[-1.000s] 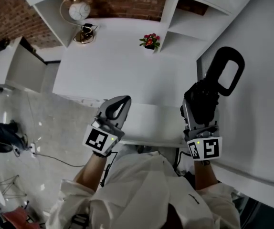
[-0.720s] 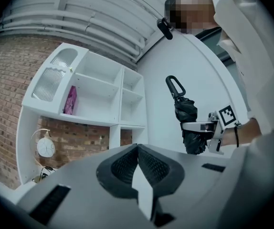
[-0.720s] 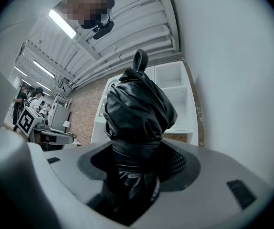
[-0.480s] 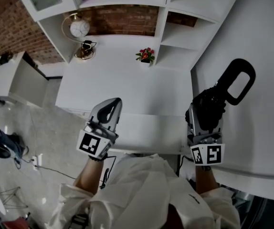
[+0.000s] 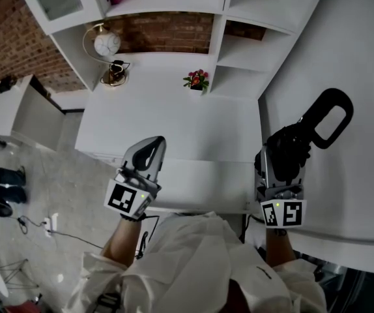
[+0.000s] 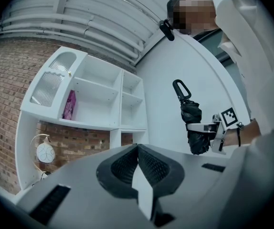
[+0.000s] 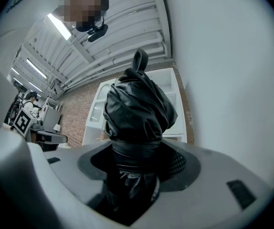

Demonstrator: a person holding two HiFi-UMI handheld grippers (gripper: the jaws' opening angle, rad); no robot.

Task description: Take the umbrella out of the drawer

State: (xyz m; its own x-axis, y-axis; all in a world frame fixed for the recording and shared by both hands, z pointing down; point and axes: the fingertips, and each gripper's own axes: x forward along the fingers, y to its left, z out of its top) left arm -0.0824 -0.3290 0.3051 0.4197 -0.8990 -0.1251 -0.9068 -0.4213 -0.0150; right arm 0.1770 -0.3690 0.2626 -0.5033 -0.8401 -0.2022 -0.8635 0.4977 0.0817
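My right gripper (image 5: 283,154) is clamped partway closed on the folded black umbrella (image 7: 138,111), pads on the canopy bundle approx where the strap cinches it. The looped handle (image 7: 140,60) points up and away from me. The umbrella hangs in the air beside the tall white cabinet (image 5: 363,149), above the desk (image 5: 174,122) edge. I can't make out an open drawer. Left gripper (image 6: 138,163) has its 2 jaws together, nothing between.

My read: light item, stiff shaft inside soft, slick fabric, so it may slide. The strap band is the best hold, w/ the rigid handle as backup.
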